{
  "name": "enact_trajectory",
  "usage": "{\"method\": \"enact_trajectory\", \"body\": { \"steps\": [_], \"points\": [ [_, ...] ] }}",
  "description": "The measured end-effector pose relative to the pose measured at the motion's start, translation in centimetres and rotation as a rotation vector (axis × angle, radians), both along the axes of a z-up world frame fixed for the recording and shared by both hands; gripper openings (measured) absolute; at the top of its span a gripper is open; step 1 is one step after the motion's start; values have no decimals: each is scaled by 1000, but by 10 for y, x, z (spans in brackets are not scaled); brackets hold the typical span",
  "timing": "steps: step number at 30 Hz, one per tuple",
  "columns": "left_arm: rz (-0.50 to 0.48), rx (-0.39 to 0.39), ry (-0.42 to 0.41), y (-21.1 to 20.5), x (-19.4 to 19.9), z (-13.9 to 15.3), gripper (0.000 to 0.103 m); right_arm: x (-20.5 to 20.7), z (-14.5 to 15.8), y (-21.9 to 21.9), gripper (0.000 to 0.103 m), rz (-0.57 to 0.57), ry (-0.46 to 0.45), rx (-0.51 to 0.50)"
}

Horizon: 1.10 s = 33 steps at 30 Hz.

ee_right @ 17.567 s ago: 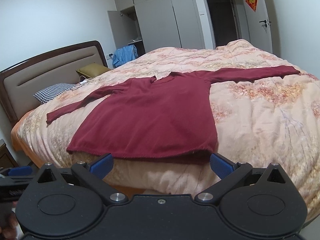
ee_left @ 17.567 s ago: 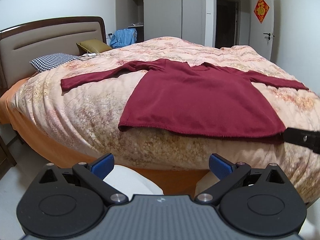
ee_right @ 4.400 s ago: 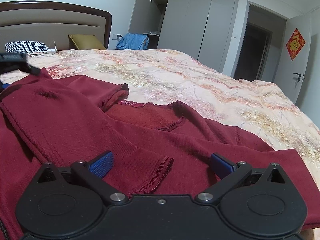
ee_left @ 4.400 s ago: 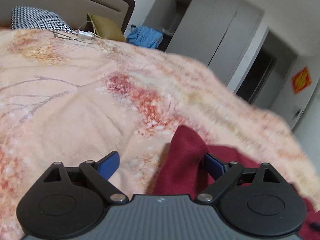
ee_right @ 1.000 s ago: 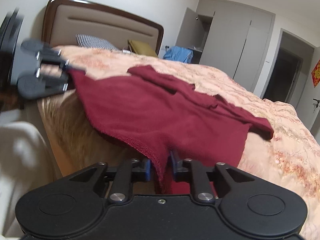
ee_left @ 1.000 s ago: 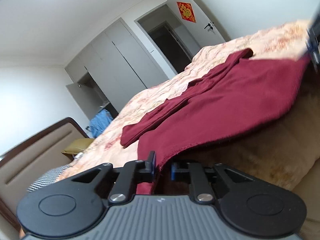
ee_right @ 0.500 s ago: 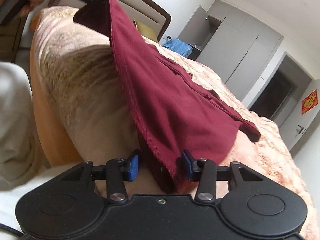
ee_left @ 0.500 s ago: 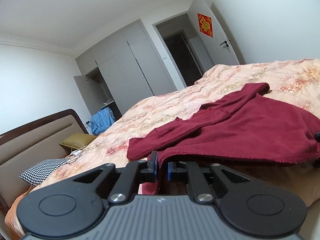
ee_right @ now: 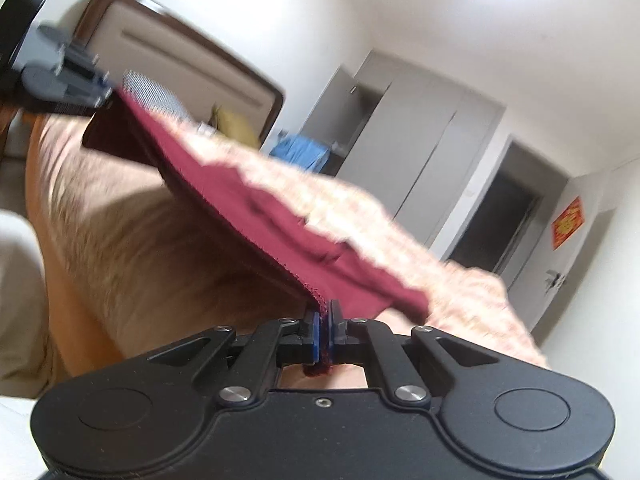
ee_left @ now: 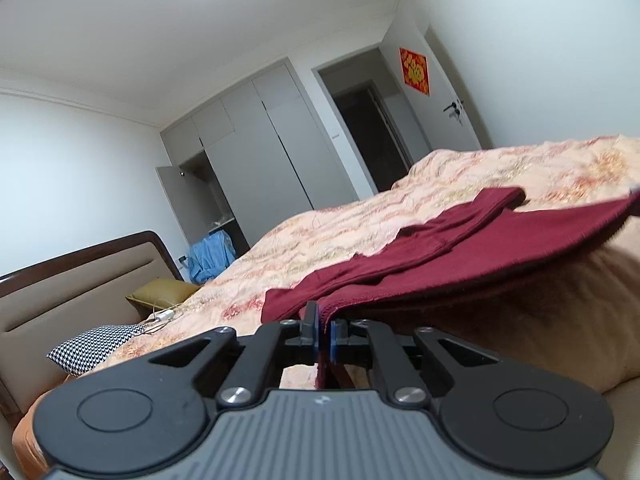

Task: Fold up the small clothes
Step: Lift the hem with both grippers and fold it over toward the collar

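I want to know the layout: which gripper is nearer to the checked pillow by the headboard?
Left. The left gripper pinches the sweater hem at the pillow end of the bed; the right gripper pinches the opposite hem corner, farther along.

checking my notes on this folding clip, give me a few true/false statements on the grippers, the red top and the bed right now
1. The left gripper is shut on the hem of the red top. True.
2. The right gripper is open and holds nothing. False: it is shut on the red top's hem too.
3. The hem is stretched between the two grippers, lifted off the bed edge. True.
4. The red top hangs fully in the air. False: its far part lies on the bed.
5. A green shirt hangs by the wardrobe. False: the blue garment there is blue.
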<state>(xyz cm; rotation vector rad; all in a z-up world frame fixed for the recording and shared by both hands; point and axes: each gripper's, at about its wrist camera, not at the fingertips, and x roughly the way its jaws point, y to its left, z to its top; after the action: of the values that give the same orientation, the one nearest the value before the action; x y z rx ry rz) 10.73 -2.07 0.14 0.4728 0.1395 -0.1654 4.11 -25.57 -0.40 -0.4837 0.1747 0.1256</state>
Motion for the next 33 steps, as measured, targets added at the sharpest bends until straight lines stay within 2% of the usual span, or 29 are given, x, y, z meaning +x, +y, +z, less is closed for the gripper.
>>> {"method": "enact_trajectory", "body": {
  "steps": [6, 11, 15, 18, 22, 25, 28, 33],
  "points": [
    [-32, -2, -66, -3, -46, 24, 5, -50, 49, -19, 2, 24, -87, 73],
    [-69, 7, -74, 0, -98, 52, 5, -96, 81, -36, 2, 50, -135, 97],
    [-103, 37, -57, -1, -127, 69, 5, -111, 89, -40, 3, 39, -132, 118],
    [-125, 38, -21, -3, -134, 74, 5, -109, 87, -39, 3, 26, -122, 129],
    [-130, 15, 9, -1, -120, 78, 5, -97, 88, -40, 3, 25, -110, 140],
    [-130, -6, 34, -1, -102, 84, 5, -73, 91, -45, 3, 36, -103, 126],
    [-136, 13, 84, -3, -74, 93, 5, -31, 99, -49, 3, 46, -90, 82],
    [-186, 42, 242, -3, -5, 112, 5, 56, 112, -59, 4, 61, -21, 71]
  ]
}}
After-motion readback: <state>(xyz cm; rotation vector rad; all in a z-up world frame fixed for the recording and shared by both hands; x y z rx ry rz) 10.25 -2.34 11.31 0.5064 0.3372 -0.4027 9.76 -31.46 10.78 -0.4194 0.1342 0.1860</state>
